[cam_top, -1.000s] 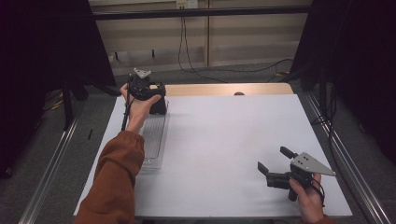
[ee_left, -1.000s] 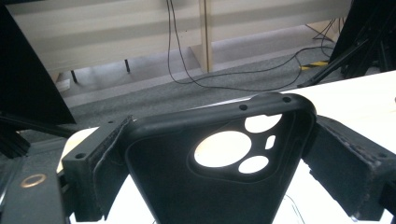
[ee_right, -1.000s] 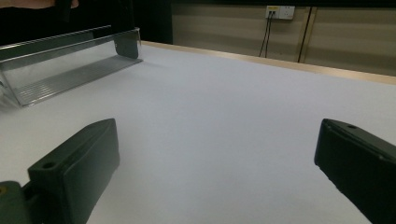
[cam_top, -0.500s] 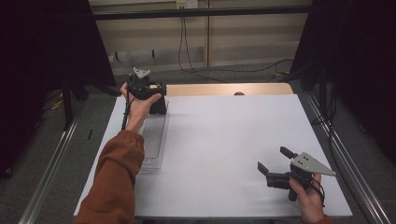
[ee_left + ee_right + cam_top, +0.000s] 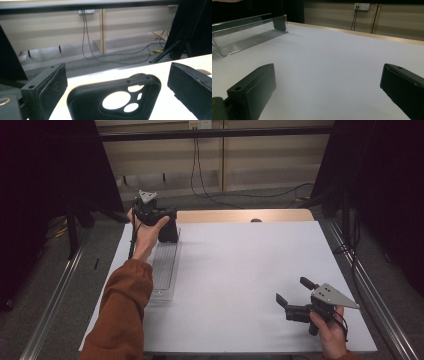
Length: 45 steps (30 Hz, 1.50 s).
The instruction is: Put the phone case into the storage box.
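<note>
From above, nothing has shifted over the last second: the left gripper hangs at the far end of the clear tray, and the right gripper rests near the table's front right, jaws apart and empty. So no step seems under way.

In the left gripper view, a black phone case stands upright between the wide-spread jaws, touching neither.

In the right gripper view, bare table lies between the spread jaws, with the tray well ahead to the left.
</note>
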### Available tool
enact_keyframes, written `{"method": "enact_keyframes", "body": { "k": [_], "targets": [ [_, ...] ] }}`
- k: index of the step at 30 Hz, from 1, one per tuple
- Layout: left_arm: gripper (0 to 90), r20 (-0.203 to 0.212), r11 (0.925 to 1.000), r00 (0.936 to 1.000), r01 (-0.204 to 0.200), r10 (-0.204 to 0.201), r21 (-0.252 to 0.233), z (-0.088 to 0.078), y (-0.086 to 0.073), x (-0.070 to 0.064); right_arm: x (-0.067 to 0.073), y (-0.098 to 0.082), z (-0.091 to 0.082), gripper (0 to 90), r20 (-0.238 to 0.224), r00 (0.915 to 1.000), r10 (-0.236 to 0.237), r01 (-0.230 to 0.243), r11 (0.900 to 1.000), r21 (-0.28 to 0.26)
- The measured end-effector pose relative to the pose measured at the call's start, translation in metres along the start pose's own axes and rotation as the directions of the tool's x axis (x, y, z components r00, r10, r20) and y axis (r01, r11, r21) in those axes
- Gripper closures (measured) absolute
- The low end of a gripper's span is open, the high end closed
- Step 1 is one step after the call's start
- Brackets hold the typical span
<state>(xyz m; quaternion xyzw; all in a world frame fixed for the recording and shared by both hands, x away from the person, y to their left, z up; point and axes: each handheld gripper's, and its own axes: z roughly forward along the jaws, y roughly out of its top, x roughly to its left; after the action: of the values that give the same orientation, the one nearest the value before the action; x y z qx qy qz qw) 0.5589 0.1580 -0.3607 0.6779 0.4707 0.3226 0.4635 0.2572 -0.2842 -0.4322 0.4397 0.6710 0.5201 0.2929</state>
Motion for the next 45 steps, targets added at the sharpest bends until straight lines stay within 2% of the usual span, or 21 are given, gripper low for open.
{"method": "enact_keyframes", "body": {
  "k": [5,8,11,18,27,32,33,34,37,39,42,45],
  "targets": [
    [4.3,0.019,0.9994,0.9998,-0.007,0.008,-0.033,-0.003,0.003,0.004,0.0,0.0,0.0,0.0,0.002,1.0,-0.003,0.003,1.0,-0.001],
    [4.7,0.017,0.9991,0.9997,-0.014,0.015,-0.04,-0.004,0.003,0.006,0.0,0.0,0.0,0.0,0.005,1.0,-0.008,0.008,1.0,0.0],
    [4.7,0.043,0.998,0.9991,0.005,-0.002,-0.062,-0.007,0.006,0.009,0.0,0.0,0.0,0.0,0.004,0.9999,-0.01,0.01,1.0,0.001],
    [4.8,0.063,0.9959,0.998,0.014,-0.009,-0.089,-0.016,0.011,0.014,0.001,0.0,0.0,0.0,0.005,0.9999,-0.015,0.015,1.0,-0.002],
    [4.5,0.108,0.9938,0.9939,0.036,-0.025,-0.105,-0.029,0.018,0.017,0.0,0.0,0.0,0.0,0.004,0.9999,-0.014,0.014,1.0,-0.002],
    [4.2,0.102,0.9939,0.9943,0.039,-0.028,-0.103,-0.035,0.02,0.019,0.0,0.0,0.0,0.0,0.006,0.9999,-0.013,0.013,1.0,0.0],
    [4.0,0.129,0.9926,0.9905,0.061,-0.047,-0.105,-0.037,0.019,0.02,0.0,0.0,0.0,0.0,0.007,0.9999,-0.013,0.013,1.0,-0.001],
    [3.1,0.137,0.9926,0.9901,0.045,-0.03,-0.112,-0.038,0.018,0.02,0.0,0.0,0.0,0.0,0.007,0.9999,-0.014,0.014,1.0,-0.002],
    [2.6,0.133,0.9923,0.9908,0.041,-0.026,-0.117,-0.04,0.017,0.019,0.001,0.0,0.0,0.0,0.006,0.9998,-0.017,0.017,1.0,-0.002],
    [1.7,0.157,0.9903,0.9875,0.031,-0.01,-0.135,-0.044,0.017,0.021,0.001,0.0,0.0,0.0,0.004,0.9998,-0.018,0.018,1.0,0.001],
    [1.1,0.168,0.9884,0.9856,0.009,0.017,-0.152,-0.049,0.017,0.022,0.001,0.0,0.0,0.0,0.005,0.9998,-0.019,0.019,1.0,-0.002],
    [1.1,0.174,0.9872,0.9847,0.01,0.018,-0.159,-0.054,0.017,0.023,0.0,0.0,0.0,0.0,0.009,0.9998,-0.018,0.018,1.0,0.0]
  ]
}}
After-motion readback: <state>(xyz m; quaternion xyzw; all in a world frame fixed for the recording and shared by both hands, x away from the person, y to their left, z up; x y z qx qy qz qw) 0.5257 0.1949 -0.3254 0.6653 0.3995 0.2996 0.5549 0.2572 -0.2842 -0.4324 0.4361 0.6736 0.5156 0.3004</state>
